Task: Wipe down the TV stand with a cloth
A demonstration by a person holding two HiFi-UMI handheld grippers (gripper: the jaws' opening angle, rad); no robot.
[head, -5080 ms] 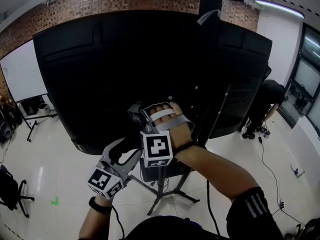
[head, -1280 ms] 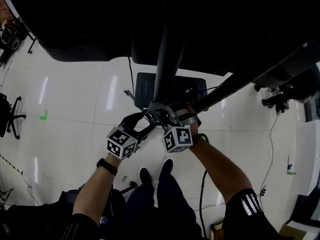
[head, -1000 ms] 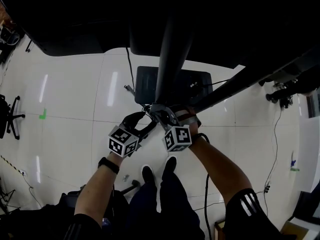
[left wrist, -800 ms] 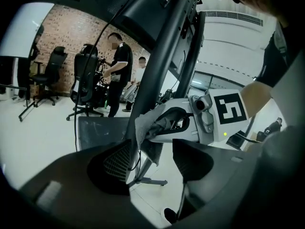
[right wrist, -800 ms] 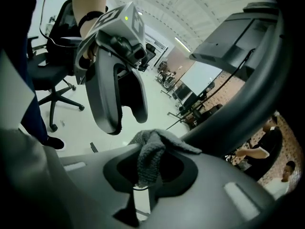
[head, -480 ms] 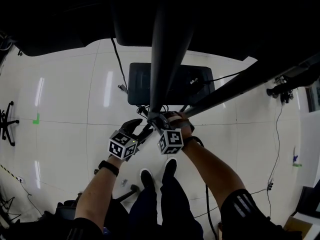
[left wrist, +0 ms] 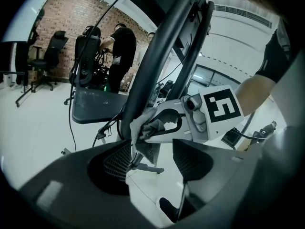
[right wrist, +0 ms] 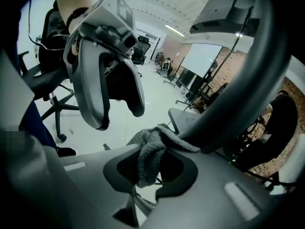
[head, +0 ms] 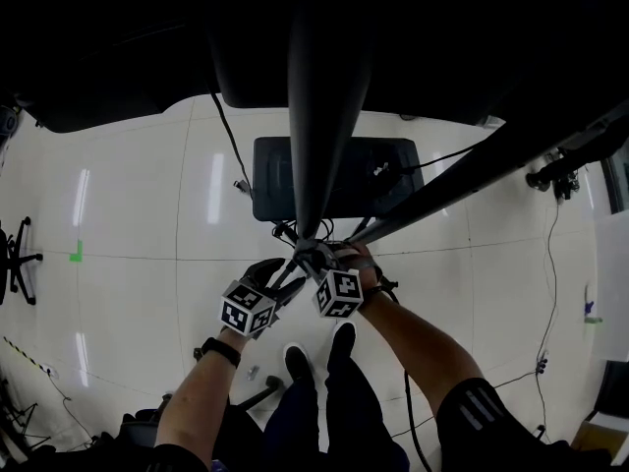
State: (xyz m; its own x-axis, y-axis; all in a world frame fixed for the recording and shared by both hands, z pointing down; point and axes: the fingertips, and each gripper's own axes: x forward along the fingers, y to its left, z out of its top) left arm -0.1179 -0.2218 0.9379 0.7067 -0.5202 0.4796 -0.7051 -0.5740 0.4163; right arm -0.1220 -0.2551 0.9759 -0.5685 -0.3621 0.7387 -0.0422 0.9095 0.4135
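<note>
The TV stand's dark pole [head: 316,116] runs down from under the TV to the black base plate [head: 280,170]. My right gripper [head: 313,257] is shut on a grey cloth [right wrist: 151,152], which wraps against the pole [right wrist: 238,94] low down, near the base. In the left gripper view the cloth [left wrist: 143,133] bunches between the right gripper's jaws and the pole [left wrist: 157,61]. My left gripper [head: 280,278] stands open just left of the pole with nothing between its fingers [left wrist: 116,161]. It also shows in the right gripper view as the left gripper [right wrist: 109,94], close above the cloth.
A slanted stand leg [head: 462,180] runs up to the right, and cables [head: 228,136] hang by the base. My shoes [head: 300,362] stand just behind the grippers. An office chair [left wrist: 52,46] and a person [left wrist: 121,44] are across the white floor [head: 128,205].
Both grippers have moved down the pole toward the base, the right one carrying the cloth along it. Five seconds ago they were up at the back of the TV.
</note>
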